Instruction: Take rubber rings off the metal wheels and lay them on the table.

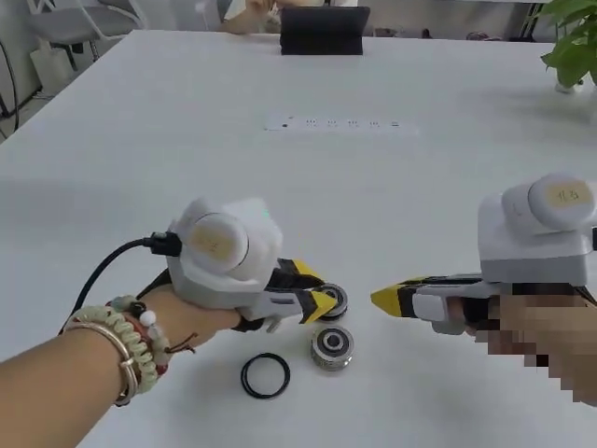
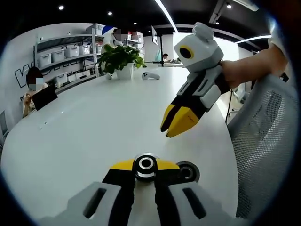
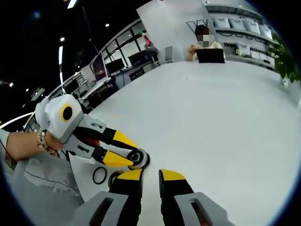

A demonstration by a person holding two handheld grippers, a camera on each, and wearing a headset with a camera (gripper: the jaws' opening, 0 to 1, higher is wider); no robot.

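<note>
My left gripper [image 1: 323, 295] lies low over the white table [image 1: 280, 187], shut on a metal wheel [image 1: 336, 301] that still wears its dark rubber rim; the wheel [image 2: 146, 164] sits between my yellow tips. A second wheel [image 1: 332, 344] stands on the table just in front of it, also seen as the wheel [image 2: 188, 172]. A loose black rubber ring [image 1: 265, 375] lies flat nearer to me. My right gripper [image 1: 384, 299] hovers a short way right of the held wheel, jaws together and holding nothing [image 3: 150, 176].
A white power strip [image 1: 340, 123] lies mid-table. A black laptop [image 1: 324, 31] with a person behind it sits at the far edge, and a potted plant [image 1: 571, 47] at the far right. Bare tabletop stretches between.
</note>
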